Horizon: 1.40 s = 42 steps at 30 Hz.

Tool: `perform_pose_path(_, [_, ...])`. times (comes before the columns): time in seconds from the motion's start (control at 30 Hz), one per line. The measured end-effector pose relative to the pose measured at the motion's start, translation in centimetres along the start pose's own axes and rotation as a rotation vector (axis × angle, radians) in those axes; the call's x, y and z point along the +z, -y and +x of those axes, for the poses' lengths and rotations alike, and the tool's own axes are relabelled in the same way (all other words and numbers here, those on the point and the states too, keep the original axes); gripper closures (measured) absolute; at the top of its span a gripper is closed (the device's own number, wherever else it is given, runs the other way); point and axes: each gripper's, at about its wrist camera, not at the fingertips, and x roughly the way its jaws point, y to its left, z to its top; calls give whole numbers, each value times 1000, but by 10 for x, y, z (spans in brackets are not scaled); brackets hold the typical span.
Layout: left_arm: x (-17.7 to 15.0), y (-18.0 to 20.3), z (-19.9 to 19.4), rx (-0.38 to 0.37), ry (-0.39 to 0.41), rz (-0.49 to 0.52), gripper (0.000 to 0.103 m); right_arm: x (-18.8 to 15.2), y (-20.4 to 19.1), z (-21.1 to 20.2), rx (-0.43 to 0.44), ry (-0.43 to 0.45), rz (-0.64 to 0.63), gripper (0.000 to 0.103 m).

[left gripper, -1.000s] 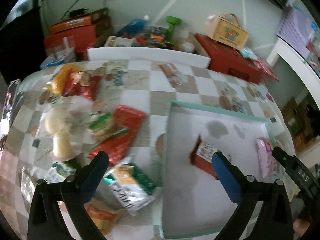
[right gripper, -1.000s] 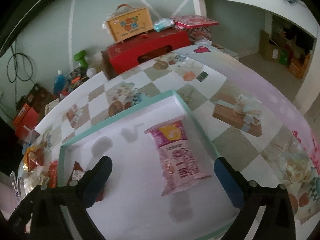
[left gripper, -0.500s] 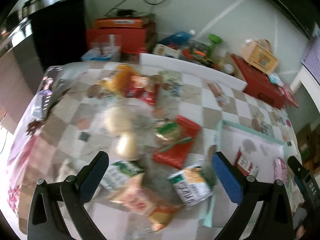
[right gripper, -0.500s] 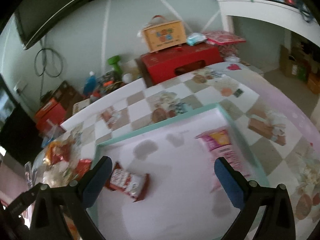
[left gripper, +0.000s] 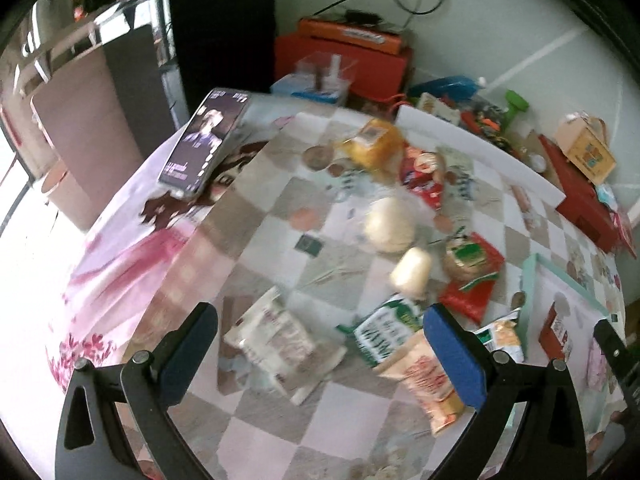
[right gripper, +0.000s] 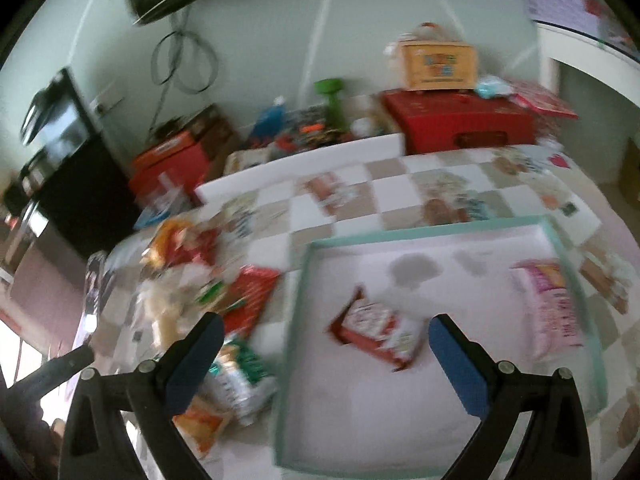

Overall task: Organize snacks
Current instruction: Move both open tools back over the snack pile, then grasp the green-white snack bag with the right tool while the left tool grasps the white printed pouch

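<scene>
A white tray with a mint rim [right gripper: 298, 300] lies on the checkered table; it holds a red-and-white snack pack [right gripper: 376, 330] and a pink snack bag [right gripper: 554, 312]. My right gripper [right gripper: 322, 364] is open and empty above the tray's left edge. My left gripper [left gripper: 320, 356] is open and empty above loose snacks left of the tray: a pale clear pack [left gripper: 276, 336], a green-and-white bag [left gripper: 386, 330], an orange bag [left gripper: 424, 380], a red bag [left gripper: 476, 284] and cream buns [left gripper: 390, 224]. The tray's rim [left gripper: 528, 300] shows at the right of the left wrist view.
A yellow bag [left gripper: 372, 142] and a red pack [left gripper: 424, 178] lie at the table's far side. A dark booklet [left gripper: 204, 144] lies at the far left corner. Red boxes [right gripper: 460, 122], a wooden box [right gripper: 438, 60] and clutter stand behind the table against the wall.
Both grippers have swung left. The left view now sits over the loose snacks, away from the tray. The right view shifted from the pink bag towards the tray's left edge. Both stay open.
</scene>
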Motion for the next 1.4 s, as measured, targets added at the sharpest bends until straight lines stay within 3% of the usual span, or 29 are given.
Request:
perform_pose_path(0.3, [-12,-21,25,-25,-83,-62,1,-24,-61,26,9,-81,-218,1])
perform_pose_path(0.67, [-22,-36,64,-26,-180,-140,1,-40,-81,58,-5,-141,-336,33])
perform_pose_path(0.93, [-26,-43,87,-50,-247,-185,4,-51,-92,72,5,-177,-395,35])
perform_pose_path(1.07, [-25,-31,92,-51,-250,-141,5,-54,-92,79,9,-201,-396,44])
perform_pose_path(1.23, [-23,-19,94,-46,-238,-91,24,-56,-93,79,21,-208,-402,45])
perform_pose_path(1.4, [-23,-9,93,-44,-230,-52,32,-61,-99,81,42,-223,-427,45])
